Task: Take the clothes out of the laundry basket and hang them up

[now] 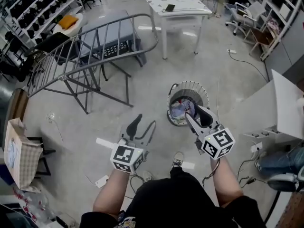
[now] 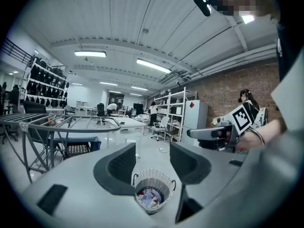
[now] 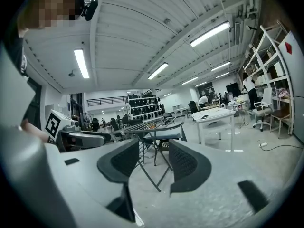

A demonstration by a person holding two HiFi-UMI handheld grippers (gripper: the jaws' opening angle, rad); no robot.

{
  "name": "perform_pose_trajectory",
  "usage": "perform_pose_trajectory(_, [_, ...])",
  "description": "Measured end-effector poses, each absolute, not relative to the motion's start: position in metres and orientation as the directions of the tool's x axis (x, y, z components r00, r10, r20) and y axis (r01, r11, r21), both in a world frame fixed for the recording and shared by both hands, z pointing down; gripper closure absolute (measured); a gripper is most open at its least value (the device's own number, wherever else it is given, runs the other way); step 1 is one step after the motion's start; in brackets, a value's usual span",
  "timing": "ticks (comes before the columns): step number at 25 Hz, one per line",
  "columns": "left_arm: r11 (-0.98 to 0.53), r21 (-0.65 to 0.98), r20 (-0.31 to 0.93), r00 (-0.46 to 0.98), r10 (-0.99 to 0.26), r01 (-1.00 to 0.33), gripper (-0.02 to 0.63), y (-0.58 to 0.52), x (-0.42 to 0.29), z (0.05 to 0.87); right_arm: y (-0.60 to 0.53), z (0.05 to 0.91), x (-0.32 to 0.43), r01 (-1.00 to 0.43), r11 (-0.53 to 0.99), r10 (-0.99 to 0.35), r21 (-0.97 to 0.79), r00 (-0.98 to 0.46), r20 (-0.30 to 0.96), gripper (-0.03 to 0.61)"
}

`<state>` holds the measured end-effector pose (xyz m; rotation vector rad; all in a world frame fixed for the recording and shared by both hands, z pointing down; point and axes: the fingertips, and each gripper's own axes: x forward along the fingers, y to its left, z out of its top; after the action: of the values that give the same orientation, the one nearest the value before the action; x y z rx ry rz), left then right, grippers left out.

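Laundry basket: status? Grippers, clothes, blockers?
Left gripper open, empty. Right gripper open, empty. Clothes in laundry basket on floor; drying rack bare. No obstruction seen.

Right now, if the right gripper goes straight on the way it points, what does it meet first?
Probably the drying rack: the right gripper frames it between its open fingers, and nothing nearer shows. Depth is unclear.

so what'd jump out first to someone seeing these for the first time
The white laundry basket on the floor, with coloured clothes bundled inside, sits just ahead of the person. The left hand-held gripper and right hand-held gripper point toward it, both open and empty, the right one overlapping it in the head view. Further back on the left stands a big grey drying rack, bare of clothes.
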<state>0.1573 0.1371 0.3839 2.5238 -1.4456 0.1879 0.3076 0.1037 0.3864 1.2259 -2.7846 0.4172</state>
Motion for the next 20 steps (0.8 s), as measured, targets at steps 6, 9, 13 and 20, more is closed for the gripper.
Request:
perform_pose_trajectory(6, [-0.462,0.116,0.229,0.476,-0.849,-0.879,0.411,0.1,0.199,0.386,0.061,0.393,0.349,-0.711,0.662,-0.693,-0.237,-0.701,0.169,0.383])
perform_pose_trajectory(9, [-0.464,0.114,0.229,0.478,-0.848,-0.878,0.411,0.086,0.218,0.384,0.048,0.393,0.366,-0.712,0.66,-0.694,-0.239,-0.7,0.167,0.383])
perform_pose_trajectory(13, [-0.481,0.108,0.241,0.493,-0.836,-0.87,0.411,0.065,0.233,0.385,0.029,0.392,0.382,-0.727,0.643,-0.711,-0.242,-0.684,0.163,0.383])
perform_pose_trajectory(20, [-0.552,0.119,0.228,0.564,-0.794,-0.825,0.411,0.026,0.25,0.387,0.005,0.395,0.396,-0.774,0.584,-0.758,-0.242,-0.627,0.176,0.383])
